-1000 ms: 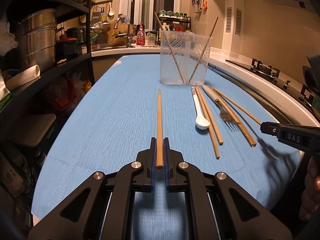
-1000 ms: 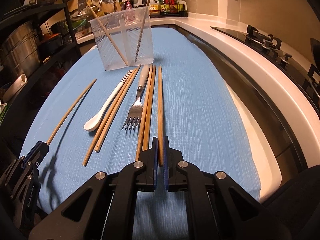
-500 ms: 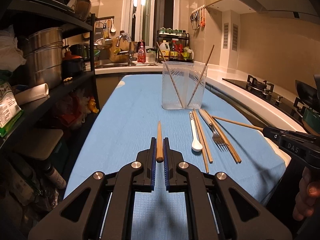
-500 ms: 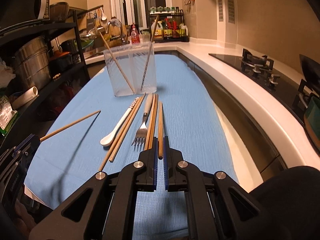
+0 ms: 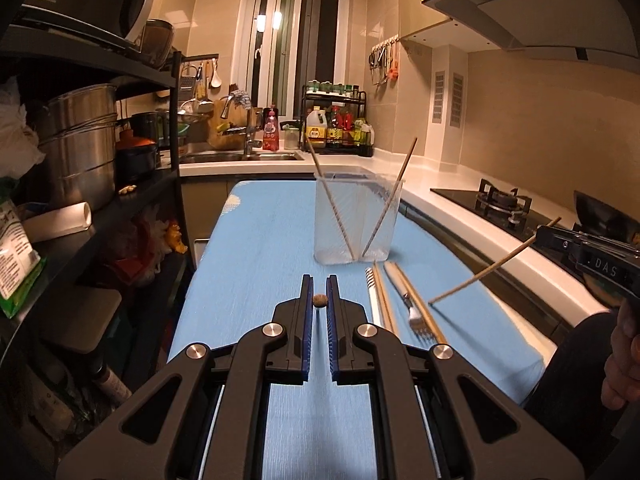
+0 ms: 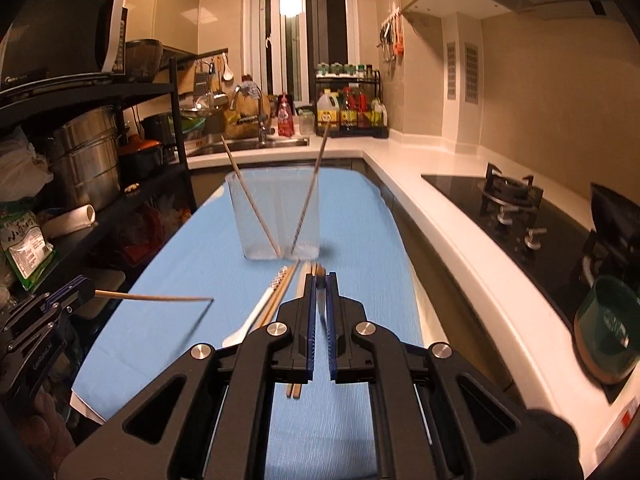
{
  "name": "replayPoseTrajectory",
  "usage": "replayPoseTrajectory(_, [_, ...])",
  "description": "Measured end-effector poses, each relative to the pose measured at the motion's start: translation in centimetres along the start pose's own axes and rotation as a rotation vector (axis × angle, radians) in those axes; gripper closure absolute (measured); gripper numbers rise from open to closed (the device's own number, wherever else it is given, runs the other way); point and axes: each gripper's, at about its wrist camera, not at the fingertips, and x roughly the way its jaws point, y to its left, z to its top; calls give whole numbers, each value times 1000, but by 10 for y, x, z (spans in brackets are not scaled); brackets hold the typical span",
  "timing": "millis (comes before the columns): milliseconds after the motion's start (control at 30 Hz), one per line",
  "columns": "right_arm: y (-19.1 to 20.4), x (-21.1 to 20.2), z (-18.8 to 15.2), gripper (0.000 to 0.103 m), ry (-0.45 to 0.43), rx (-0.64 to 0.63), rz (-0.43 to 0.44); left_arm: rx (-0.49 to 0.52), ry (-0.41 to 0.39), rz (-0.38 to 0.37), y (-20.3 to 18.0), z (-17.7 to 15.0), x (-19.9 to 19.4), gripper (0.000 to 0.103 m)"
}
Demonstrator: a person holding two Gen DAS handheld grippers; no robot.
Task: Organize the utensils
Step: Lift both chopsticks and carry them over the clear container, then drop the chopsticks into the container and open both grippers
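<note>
At the bottom centre of the left wrist view, the left gripper (image 5: 319, 300) is clamped on a wooden chopstick (image 5: 319, 300), seen end-on as a small round tip between the blue pads, clear of the blue cloth (image 5: 260, 248) below. In the right wrist view the same stick (image 6: 156, 298) runs out level from those tongs at the lower left edge, above the cloth. The right gripper (image 6: 320, 282) at bottom centre of its own view is likewise closed on a second chopstick (image 6: 320, 280), blurred and end-on; the left wrist view shows that stick (image 5: 492, 266) slanting down to the left from the right edge of the frame, where a hand (image 5: 624, 364) holds the tool. Just beyond the left gripper, right of centre, a white spoon (image 5: 374, 300), a fork (image 5: 414, 312) and more chopsticks (image 5: 386, 296) lie side by side on the cloth. Behind them, mid-frame, stands a clear plastic container (image 5: 356, 220) with two chopsticks leaning crossed inside. Nothing stands between either gripper and the container. A gas hob (image 5: 502, 202) sits at the right, a dark shelf with steel pots (image 5: 78, 148) at the left, and a sink (image 5: 240, 156) at the far end.
</note>
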Motion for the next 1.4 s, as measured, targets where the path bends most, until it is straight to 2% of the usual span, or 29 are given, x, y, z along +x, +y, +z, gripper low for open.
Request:
replayPoseTrajectory(167, [5,4,30,98,-17,-21,20,-19,12,-34,5,36,10,96])
replayPoseTrajectory(300, [6,16,57,98,0,-13,36,-44,55,-63,12,72,26,96])
replayPoseTrajectory(600, [7,37,135,98,6,-27,84,-43,99,-121,16,149,66,96])
replayPoseTrajectory(733, [8,42,175,98,-7,-13,134,-43,85,-138,15,188,82,96])
replayPoseTrajectory(967, [13,56,234,98,-104,-38,139,-28,-14,-143,9,250,99,96])
replayPoseTrajectory(1100, [15,88,239,98,-90,-42,138,-46,-20,-149,8,261,125,96])
replayPoseTrajectory(1400, [7,171,201,98,-5,3,161,11,116,-141,-17,230,217,96])
